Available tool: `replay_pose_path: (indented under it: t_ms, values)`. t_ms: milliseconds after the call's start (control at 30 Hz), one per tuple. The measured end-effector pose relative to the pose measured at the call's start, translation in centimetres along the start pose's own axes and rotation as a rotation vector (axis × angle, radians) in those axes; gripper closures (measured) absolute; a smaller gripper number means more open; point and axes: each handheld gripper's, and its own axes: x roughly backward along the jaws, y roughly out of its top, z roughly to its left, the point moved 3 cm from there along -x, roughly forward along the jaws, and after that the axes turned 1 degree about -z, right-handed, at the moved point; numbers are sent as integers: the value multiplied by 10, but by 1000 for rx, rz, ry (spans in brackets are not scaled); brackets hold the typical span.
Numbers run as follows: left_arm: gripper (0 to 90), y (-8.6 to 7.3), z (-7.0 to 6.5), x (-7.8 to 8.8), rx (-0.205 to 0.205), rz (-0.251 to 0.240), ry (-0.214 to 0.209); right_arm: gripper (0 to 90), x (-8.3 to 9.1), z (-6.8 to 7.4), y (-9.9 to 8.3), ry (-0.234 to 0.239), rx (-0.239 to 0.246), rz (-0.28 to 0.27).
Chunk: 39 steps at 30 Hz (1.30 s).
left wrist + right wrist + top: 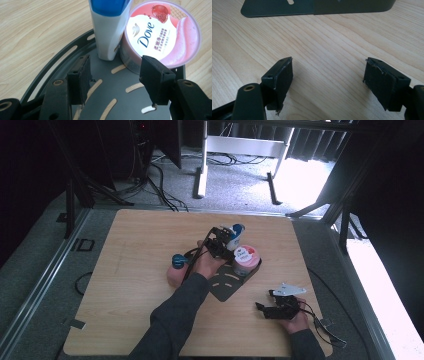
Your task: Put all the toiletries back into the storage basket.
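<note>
Since my left gripper (113,77) sits just short of the white and blue bottle (108,27), everything in the coming move hangs on that one line. In the left gripper view the bottle stands upright on the black slotted rack (75,50), straight ahead of the jaws and a little beyond their tips, its long axis running up and away from the base. The jaws stand about half open with nothing between the pads; I see only the rack floor and its wood-coloured slots in the gap.

Touching the bottle's right side is the pink Dove tub (162,32), whose lid overhangs the right pad. That closeness is what I judge could go wrong: pushed straight in, the right jaw would meet the tub before the bottle is centred.

From the high view, the left gripper (220,245) reaches over the middle of the table (140,235), with the bottle (235,234) just beyond it and the tub (246,259) at its near right. A blue-capped pink bottle (176,267) lies to the left of that forearm.

My right gripper (272,306) rests near the front right, well apart from the rack (225,287). Its own view shows the jaws (327,75) wide apart over bare wood, holding nothing. The left hand is clearly the nearer one.
</note>
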Motion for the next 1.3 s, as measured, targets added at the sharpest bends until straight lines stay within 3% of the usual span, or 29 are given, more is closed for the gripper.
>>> replay_pose_path:
  t_ms: [133, 300, 667, 967, 1100, 1300]
  values:
    - [423, -4, -1, 7, -21, -4, 2, 229, 0, 0, 0, -1, 0, 0]
    - [435, -9, -3, 17, -49, -19, -34, 230, 0, 0, 0, 0, 0, 0]
    - [480, -20, -6, 38, -109, -29, -65, 229, 0, 0, 0, 0, 0, 0]
    - [481, -28, 1, 58, -117, -57, -52, 229, 0, 0, 0, -1, 1, -1]
    - [471, -33, 5, 66, -102, -88, -28, 229, 0, 0, 0, -1, 1, -1]
    - [441, -43, 11, 76, -114, -120, -14, 229, 0, 0, 0, -1, 0, -1]
